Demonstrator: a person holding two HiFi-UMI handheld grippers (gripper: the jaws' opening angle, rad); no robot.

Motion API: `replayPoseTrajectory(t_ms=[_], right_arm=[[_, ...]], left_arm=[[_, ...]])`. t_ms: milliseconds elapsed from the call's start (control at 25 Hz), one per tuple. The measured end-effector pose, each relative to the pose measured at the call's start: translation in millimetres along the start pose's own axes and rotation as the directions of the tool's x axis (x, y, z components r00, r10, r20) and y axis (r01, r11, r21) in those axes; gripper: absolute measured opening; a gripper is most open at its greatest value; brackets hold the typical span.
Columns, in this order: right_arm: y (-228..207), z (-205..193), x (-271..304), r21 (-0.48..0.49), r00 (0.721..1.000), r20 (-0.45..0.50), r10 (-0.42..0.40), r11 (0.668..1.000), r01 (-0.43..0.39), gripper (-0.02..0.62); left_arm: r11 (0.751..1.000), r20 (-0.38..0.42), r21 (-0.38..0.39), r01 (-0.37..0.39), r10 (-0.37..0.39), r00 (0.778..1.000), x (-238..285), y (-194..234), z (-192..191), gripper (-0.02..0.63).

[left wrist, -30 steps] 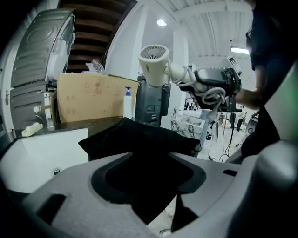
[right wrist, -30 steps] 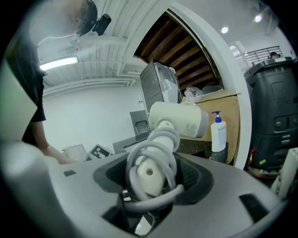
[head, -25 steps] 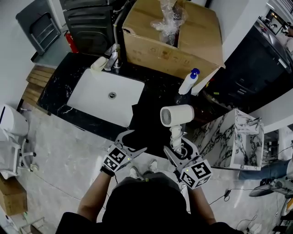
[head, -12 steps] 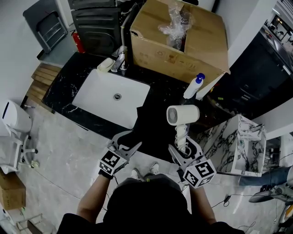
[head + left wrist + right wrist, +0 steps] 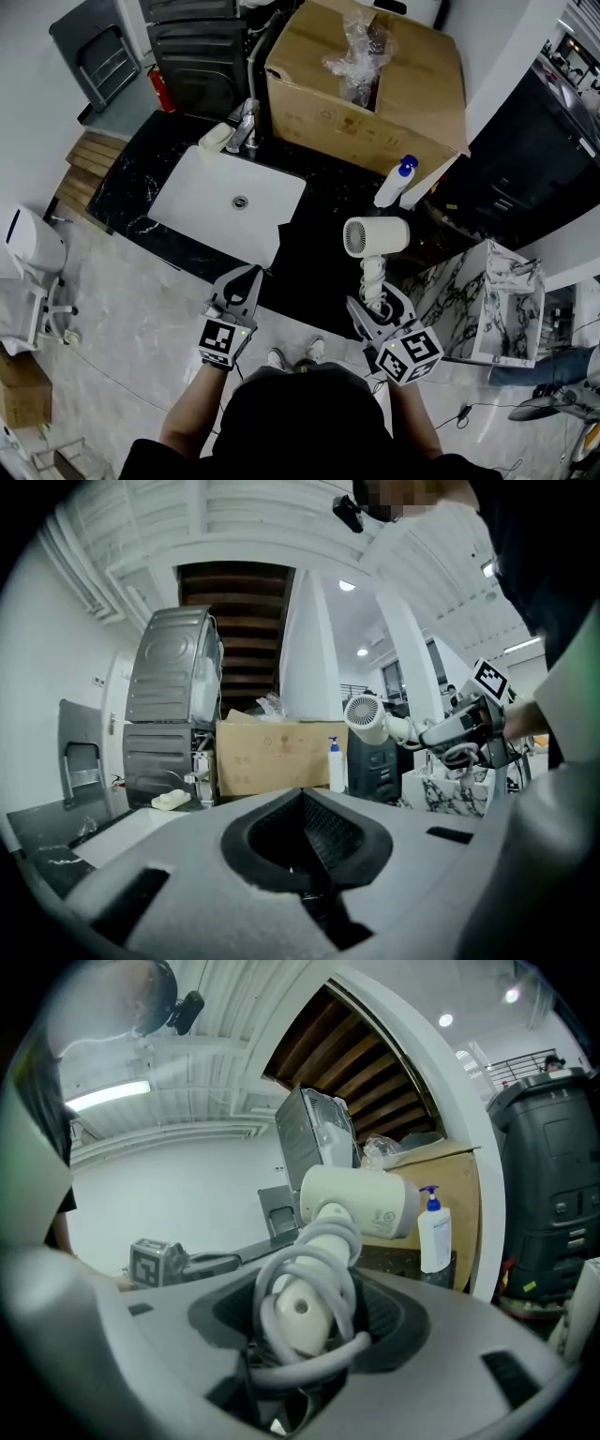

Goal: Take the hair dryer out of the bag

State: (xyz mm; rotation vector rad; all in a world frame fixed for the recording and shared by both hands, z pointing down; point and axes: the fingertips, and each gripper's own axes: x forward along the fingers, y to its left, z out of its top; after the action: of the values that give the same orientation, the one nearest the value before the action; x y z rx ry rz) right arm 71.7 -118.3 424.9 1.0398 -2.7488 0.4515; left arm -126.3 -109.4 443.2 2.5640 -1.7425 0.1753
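Observation:
My right gripper (image 5: 375, 302) is shut on the handle of the white hair dryer (image 5: 375, 236), with the grey cord coiled round that handle. The dryer is upright above the black bag (image 5: 302, 255), which lies flat on the dark counter and is hard to tell from it. In the right gripper view the handle (image 5: 302, 1312) sits between the jaws and the dryer's body (image 5: 361, 1202) rises behind. My left gripper (image 5: 249, 274) hovers at the counter's near edge, left of the bag. Its jaws have just been closing and now meet with nothing between them (image 5: 302, 794).
A white sink (image 5: 230, 202) with a faucet (image 5: 246, 122) and soap (image 5: 214, 136) is set in the counter's left half. At the back are a large cardboard box (image 5: 375, 84) and a pump bottle (image 5: 392, 183). A marble cabinet (image 5: 487, 300) is at the right.
The left gripper's jaws went from wide open to shut, empty, and it shifted slightly left and forward. The right gripper kept still with the hair dryer.

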Motion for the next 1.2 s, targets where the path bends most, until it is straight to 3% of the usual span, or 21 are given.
replayPoseTrajectory(t_ms=[600,880,1200], right_arm=[[-11,13,9,0.006,1.0,0.016,0.02,1.0,-0.02,0.256],[-13,22,11,0.002,0.999,0.03,0.011,1.0,-0.011,0.256],[-14,30,10,-0.015,0.999,0.032,-0.005,1.0,0.005,0.256]], left_arm=[[0.985,0.072,0.034,-0.169,0.166,0.984,-56,21,49,0.021],[0.982,0.082,0.04,-0.186,0.182,0.98,-59,25,55,0.02],[0.989,0.09,0.05,-0.14,0.136,0.987,-46,16,62,0.021]])
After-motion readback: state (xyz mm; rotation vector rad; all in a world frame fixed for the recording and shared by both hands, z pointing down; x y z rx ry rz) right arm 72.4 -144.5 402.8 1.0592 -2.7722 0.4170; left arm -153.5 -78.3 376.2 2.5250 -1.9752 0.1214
